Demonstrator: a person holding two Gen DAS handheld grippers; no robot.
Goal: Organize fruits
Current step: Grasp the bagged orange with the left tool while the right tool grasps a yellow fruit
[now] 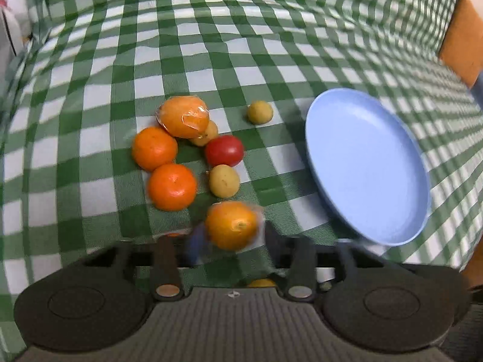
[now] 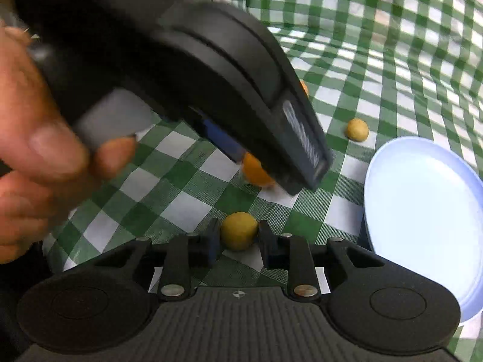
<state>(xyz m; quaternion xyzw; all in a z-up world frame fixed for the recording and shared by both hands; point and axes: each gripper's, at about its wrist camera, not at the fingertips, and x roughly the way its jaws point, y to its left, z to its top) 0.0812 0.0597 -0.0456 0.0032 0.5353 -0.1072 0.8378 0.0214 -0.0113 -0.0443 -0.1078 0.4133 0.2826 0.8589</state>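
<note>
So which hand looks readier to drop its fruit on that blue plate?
Probably the right. Its tool grips a small yellow fruit with the blue plate just beside it. The left tool holds a wrapped orange, slightly farther from the plate.

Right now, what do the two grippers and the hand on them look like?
Both grippers, left gripper and right gripper, are matte black with ribbed grey centre plates, round side discs and silver pivot pins. The fingers look blue-tinted. A bare hand grips a grey trigger; no sleeve or cables visible.
</note>
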